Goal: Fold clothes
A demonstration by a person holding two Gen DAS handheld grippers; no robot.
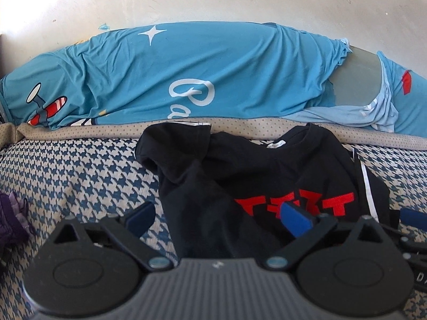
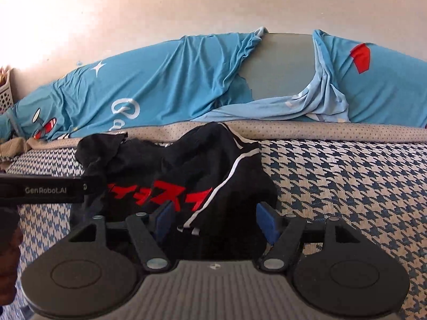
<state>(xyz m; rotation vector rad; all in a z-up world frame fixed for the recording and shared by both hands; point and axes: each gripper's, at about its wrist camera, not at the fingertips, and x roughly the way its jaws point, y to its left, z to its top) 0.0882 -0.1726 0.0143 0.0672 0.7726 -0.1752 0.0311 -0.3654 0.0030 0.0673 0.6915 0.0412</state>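
Seeing a crumpled black T-shirt [image 1: 248, 184] with red lettering on the houndstooth bedcover [image 1: 80, 170], just in front of the blue sheet-covered bolster [image 1: 186, 80]. My left gripper [image 1: 217, 217] has fingers spread wide, hem of the shirt lying between them. My right gripper [image 2: 217, 220] is spread too, straddling the white-striped edge of the shirt. Purple cloth [image 1: 13, 218] left of the shirt.
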